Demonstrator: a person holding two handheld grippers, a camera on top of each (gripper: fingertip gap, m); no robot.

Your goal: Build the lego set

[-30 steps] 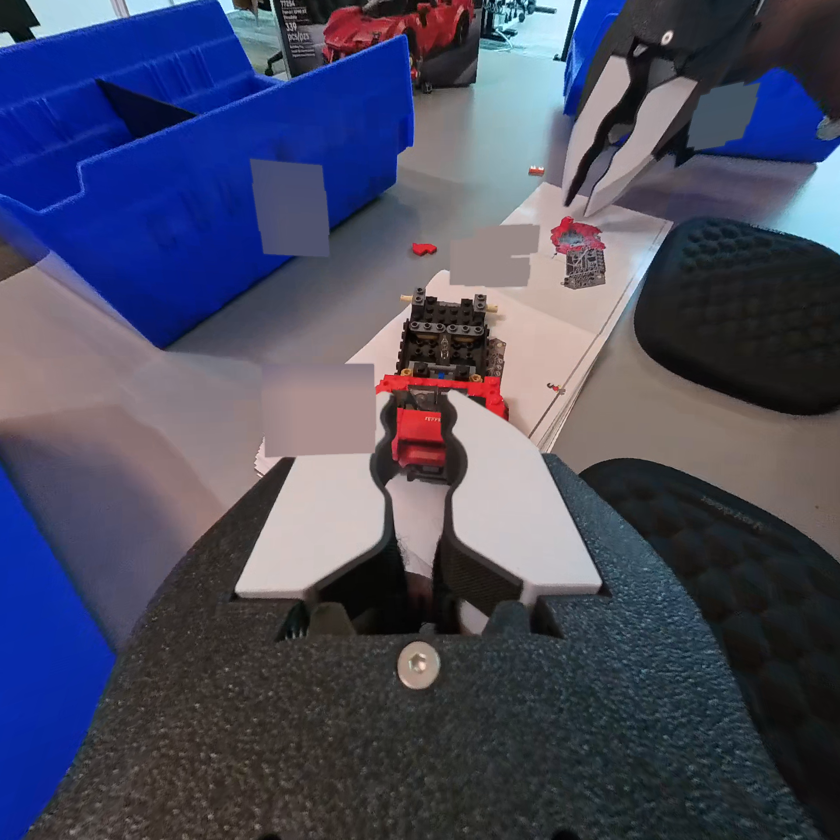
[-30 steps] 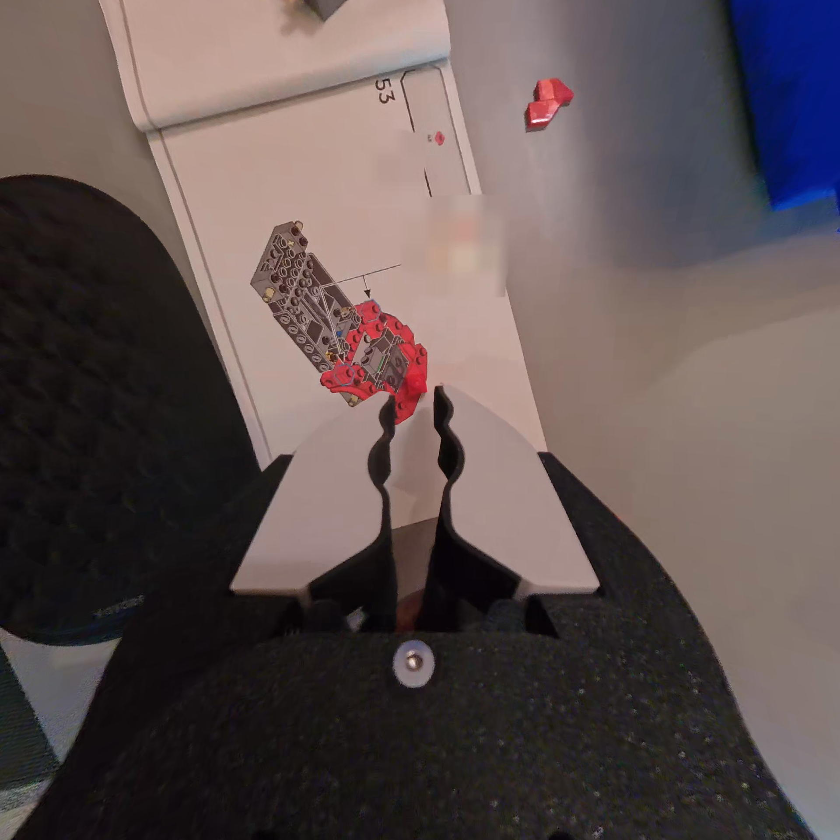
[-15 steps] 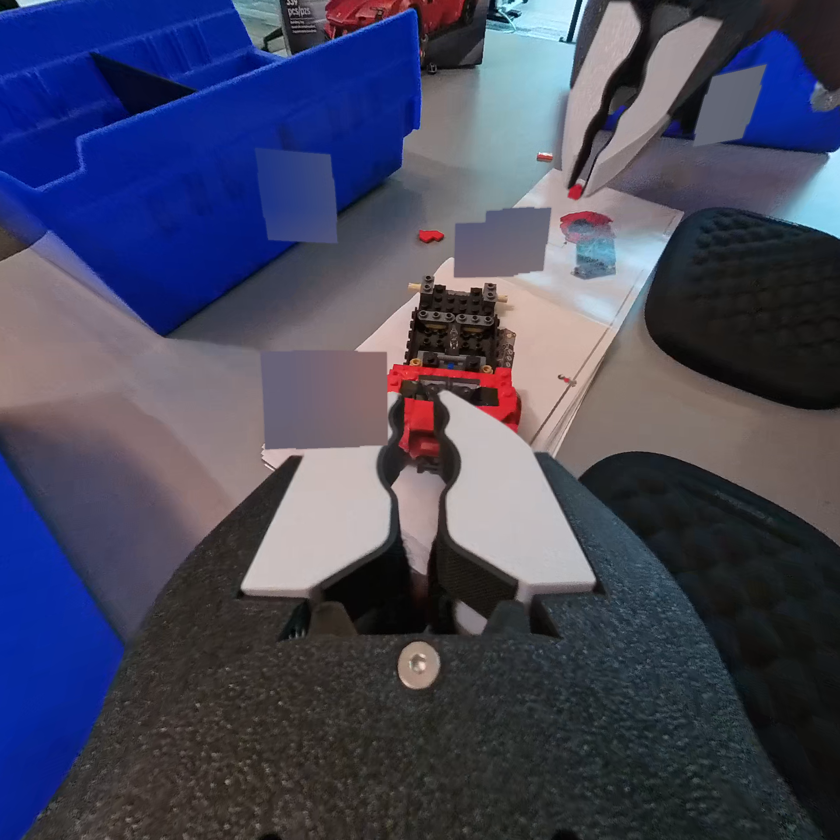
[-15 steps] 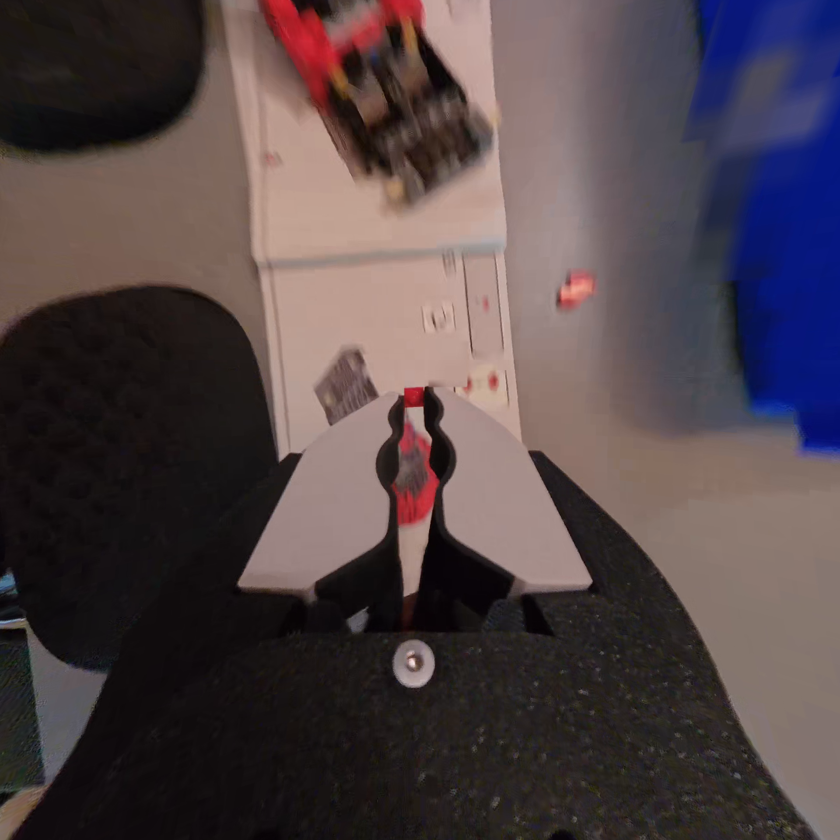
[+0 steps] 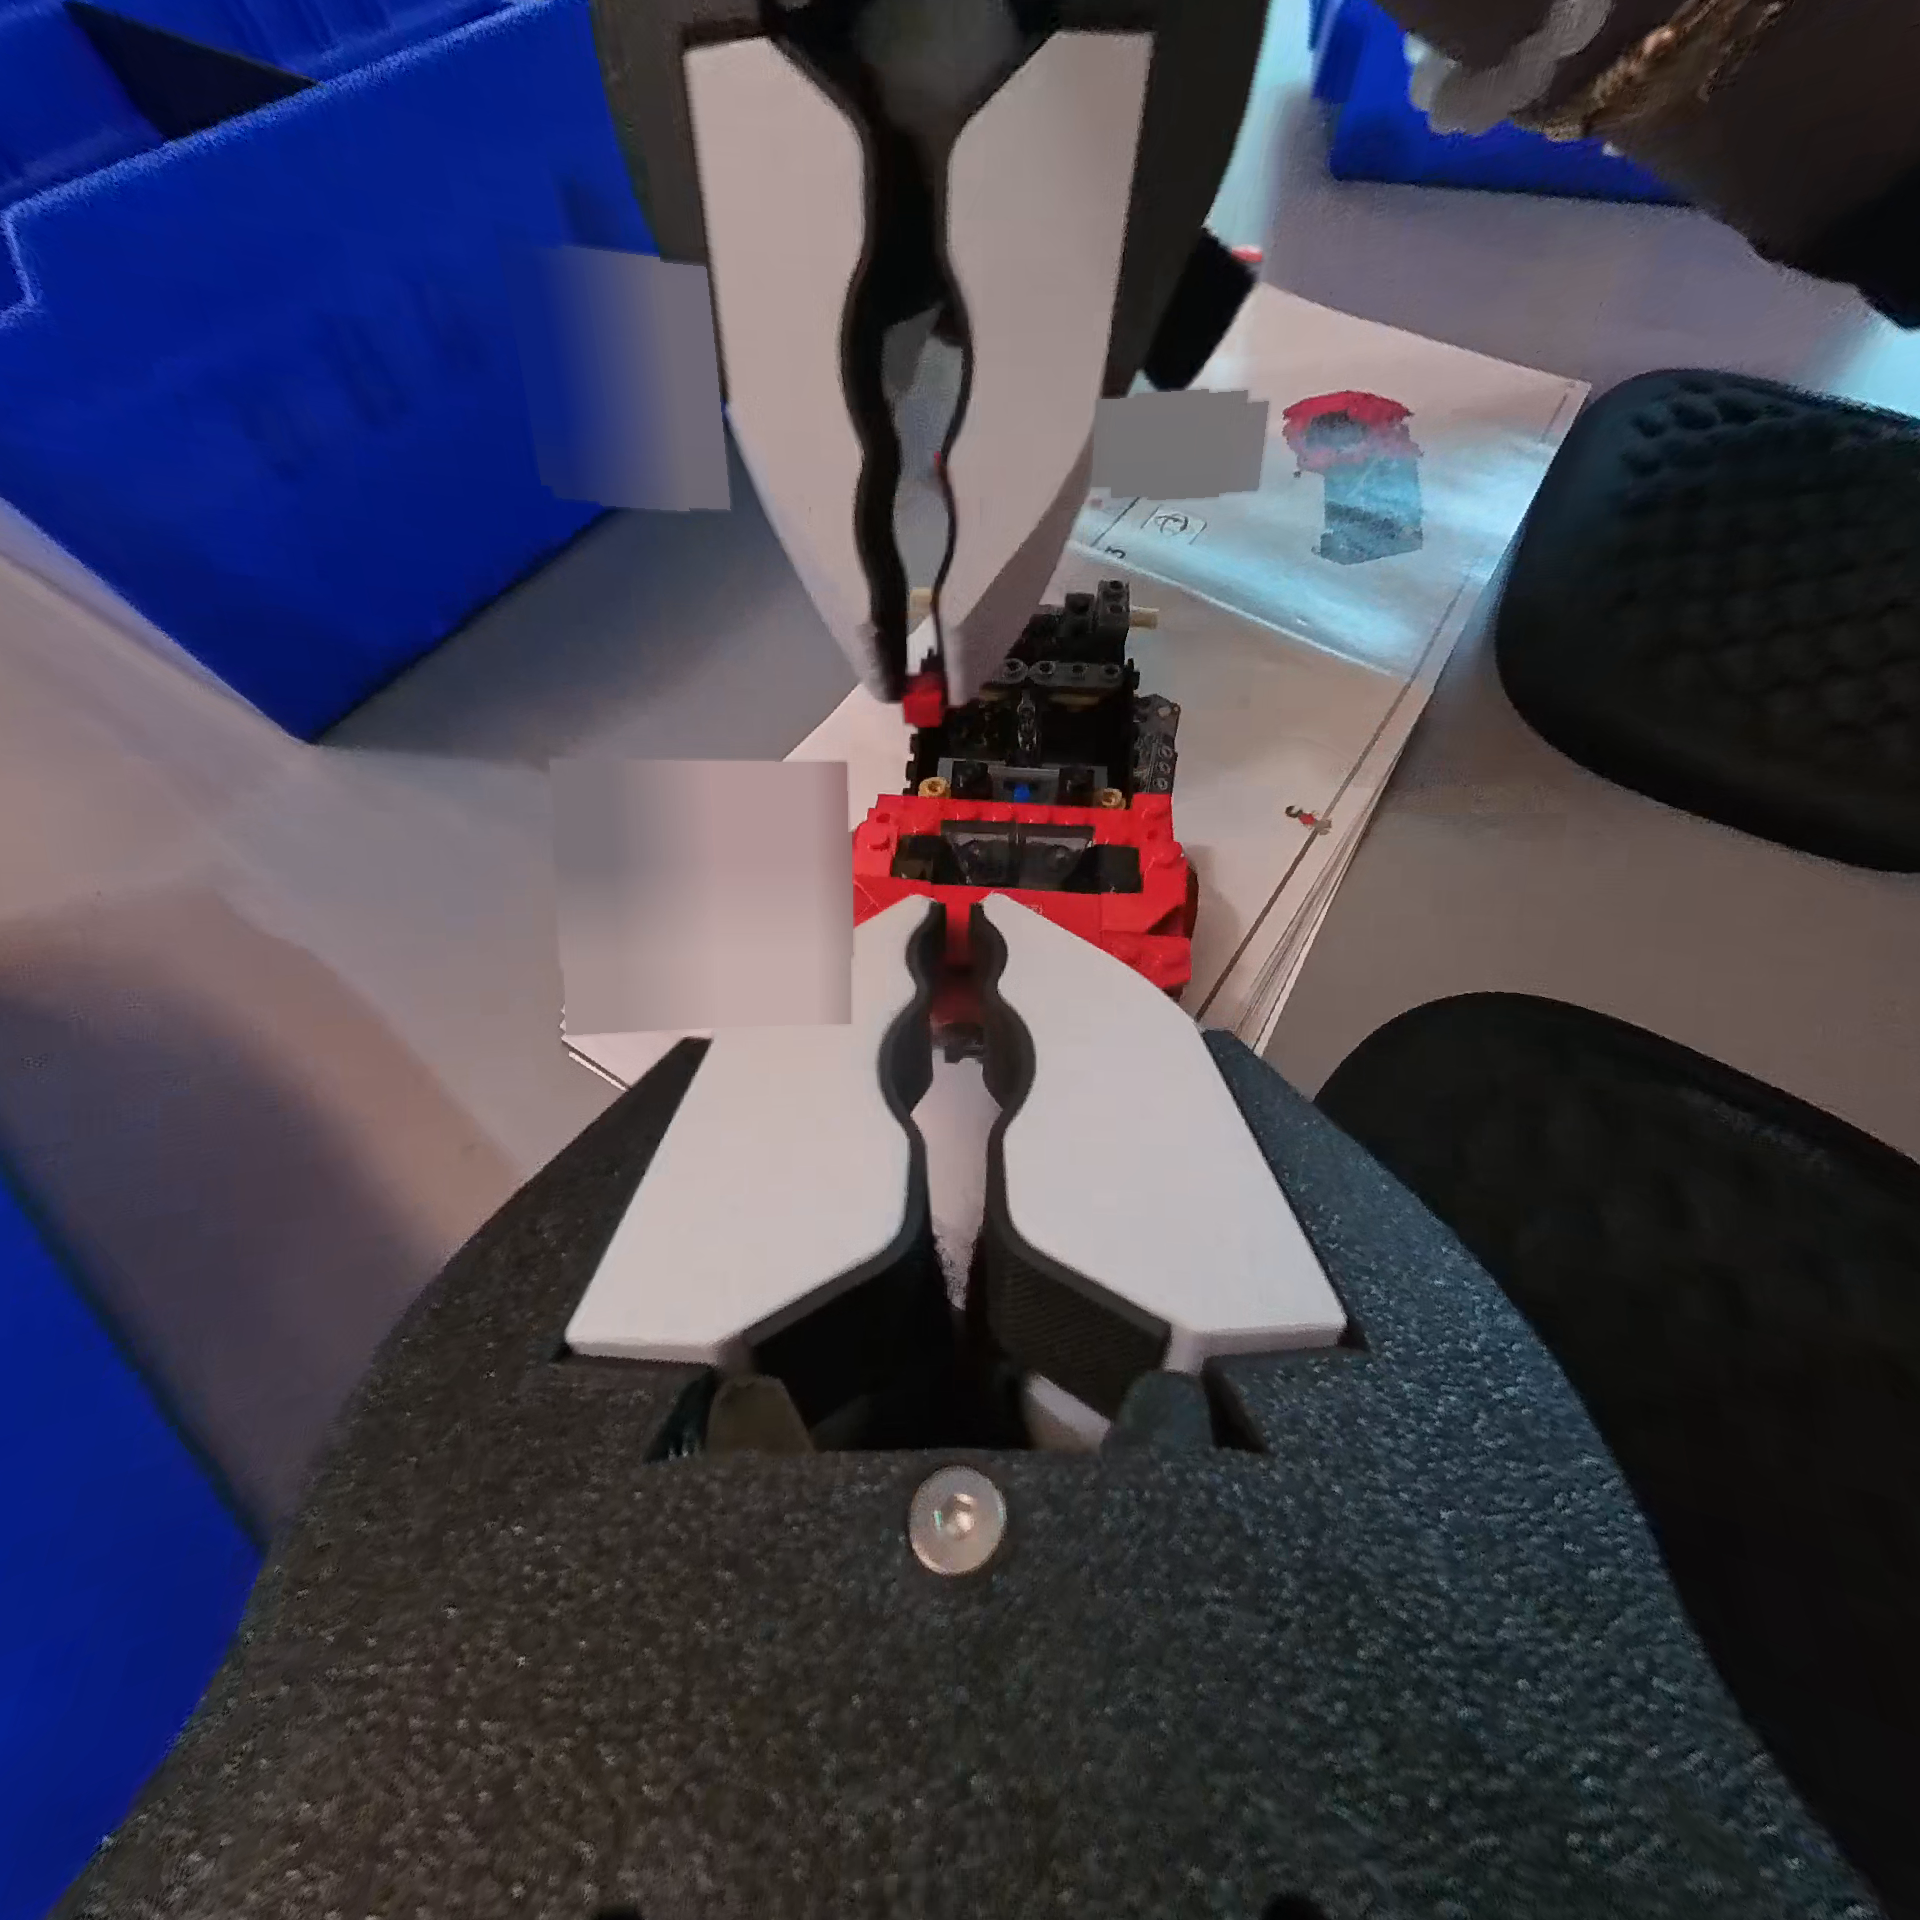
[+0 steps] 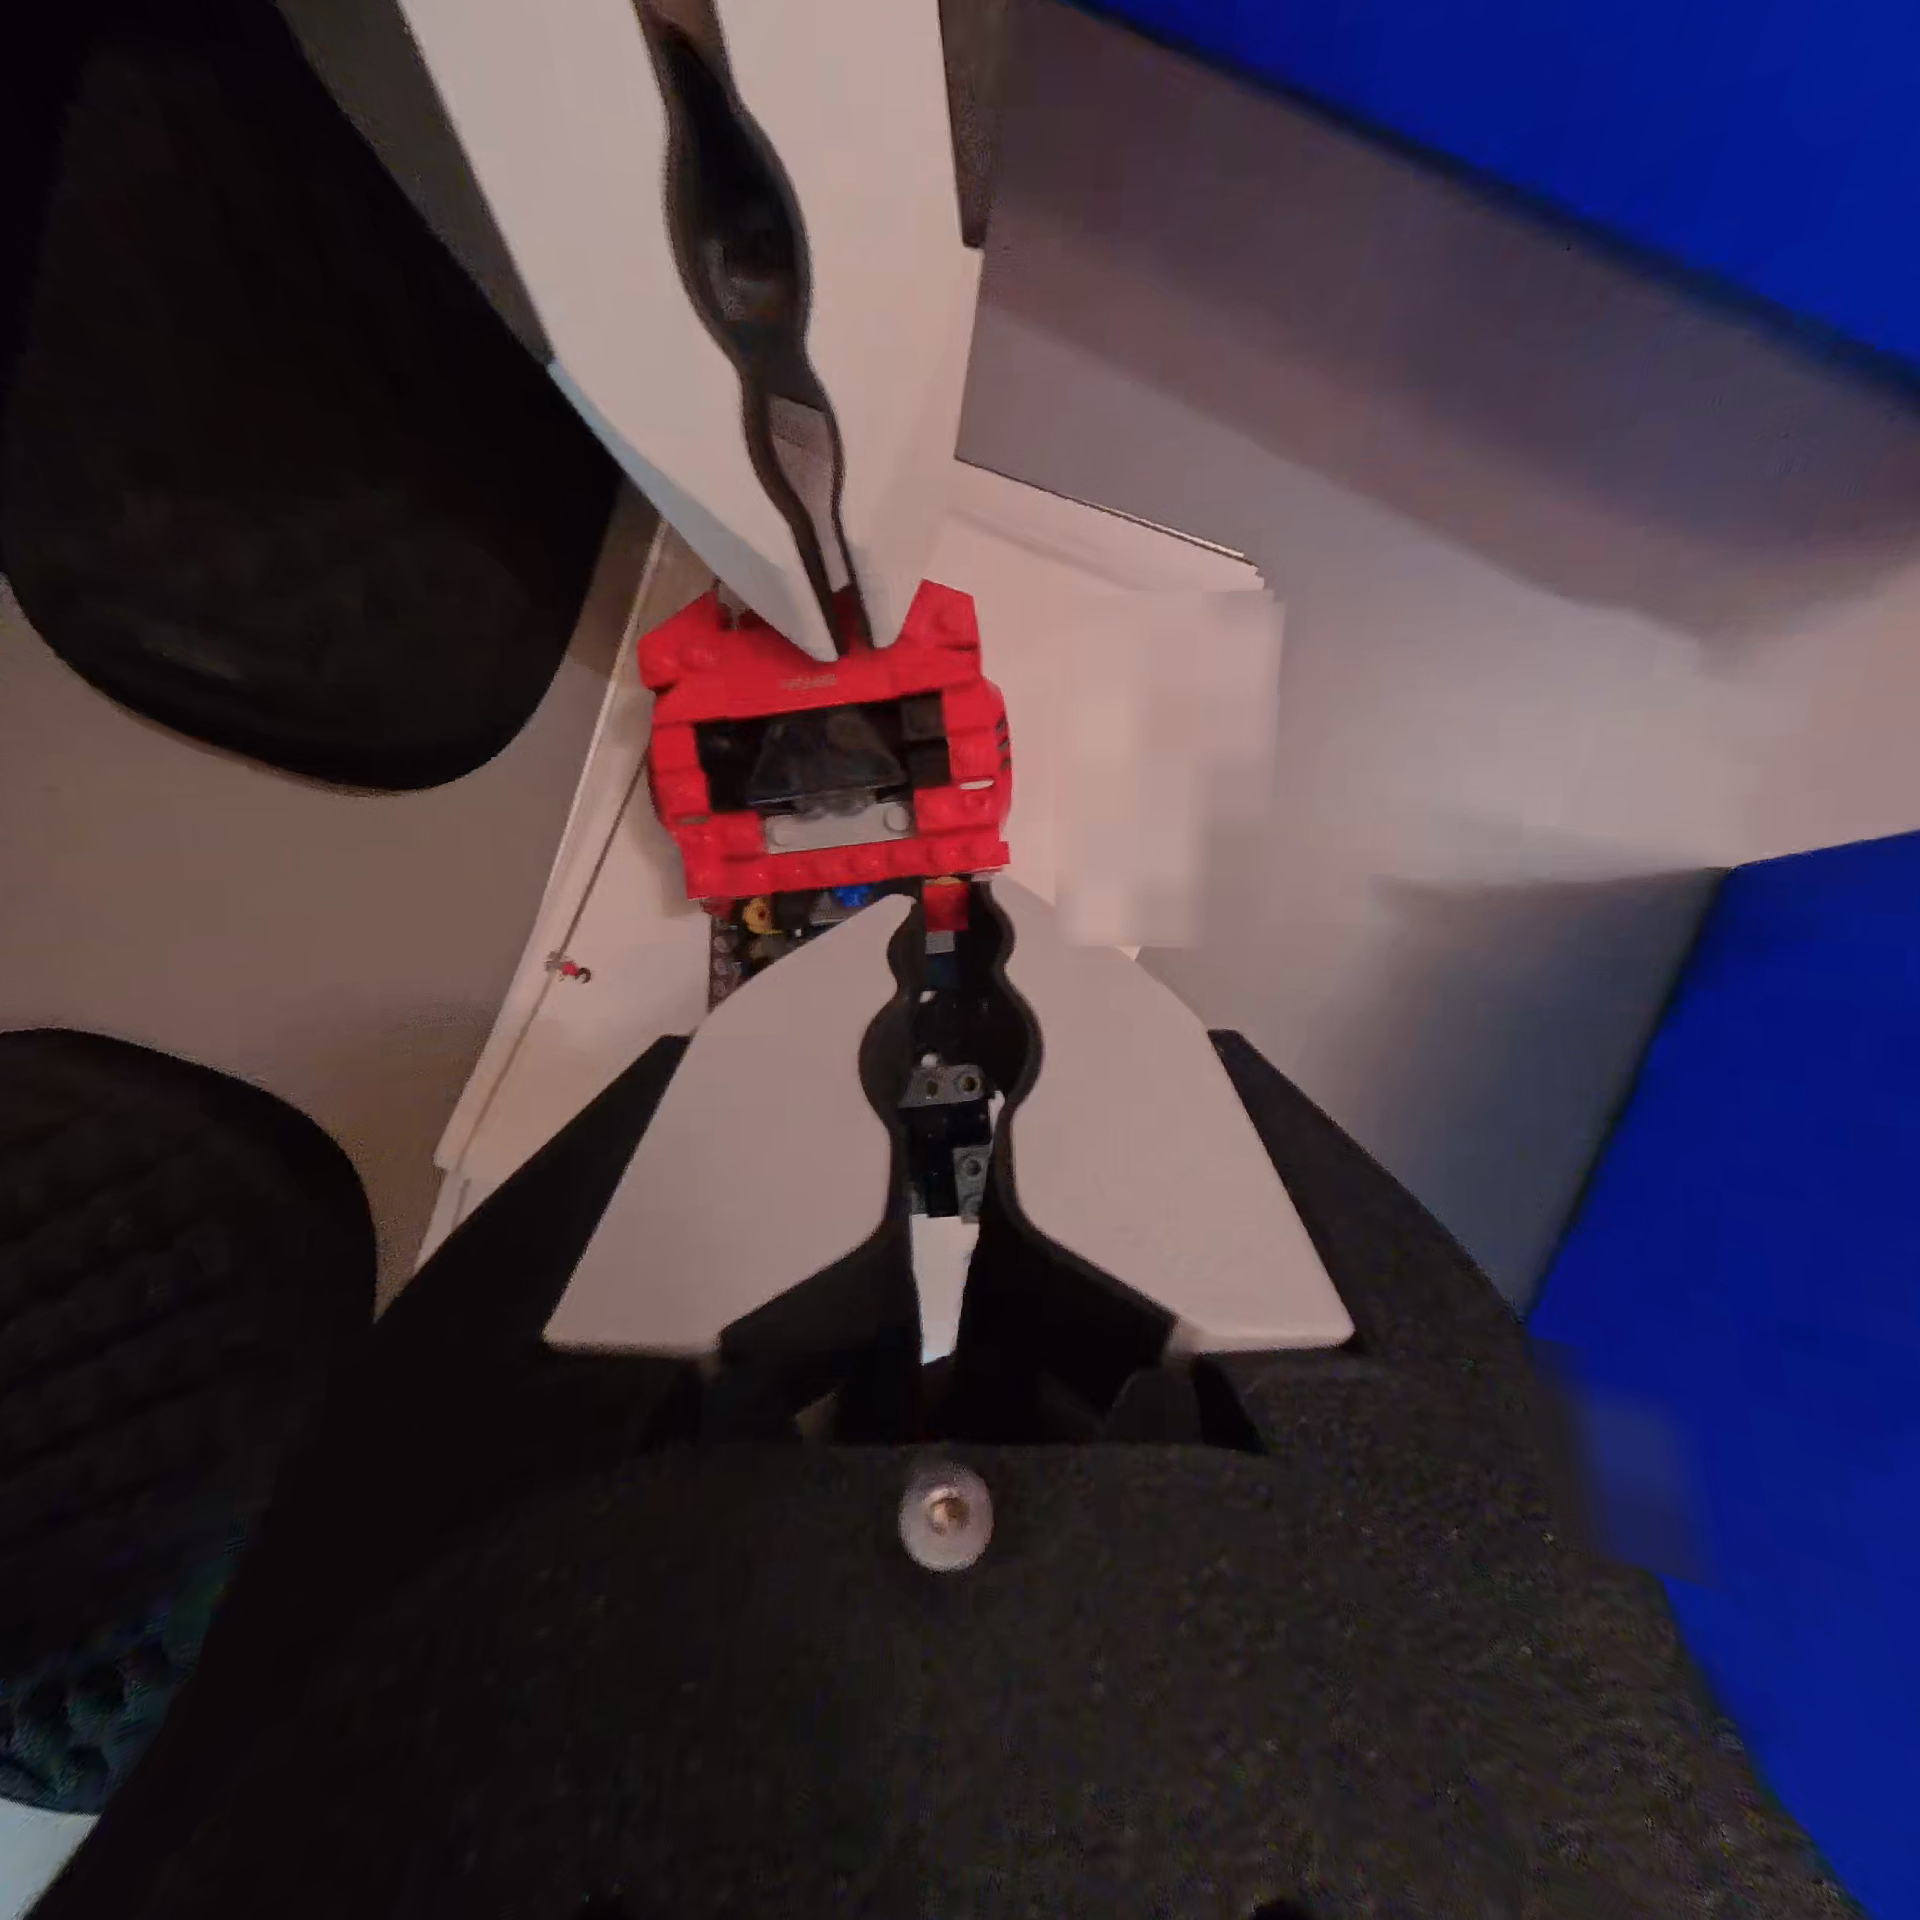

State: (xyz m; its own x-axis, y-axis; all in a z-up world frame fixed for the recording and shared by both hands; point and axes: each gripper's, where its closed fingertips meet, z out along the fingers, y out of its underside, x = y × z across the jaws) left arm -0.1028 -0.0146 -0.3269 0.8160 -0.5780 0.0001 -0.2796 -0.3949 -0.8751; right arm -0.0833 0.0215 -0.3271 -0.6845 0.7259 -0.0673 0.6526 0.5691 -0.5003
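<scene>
While pinched at its red nose by left tool (image 5: pixel 953 914), toy car (image 5: pixel 1023 831) sits on booklet (image 5: pixel 1340 644) on table (image 5: pixel 312 935). Light, rigid, brittle at joints. Right tool (image 5: pixel 914 665) clamped on small red brick (image 5: pixel 921 698), just above car's rear; best pressed gently.

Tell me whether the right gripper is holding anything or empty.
Holding. The right gripper is shut on a small red brick, pinched at its fingertips just above the black rear of the car model.

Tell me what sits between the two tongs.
The lego car, in both wrist views: left tongs grip its red end, right tongs carry a small red piece over its black end.
</scene>
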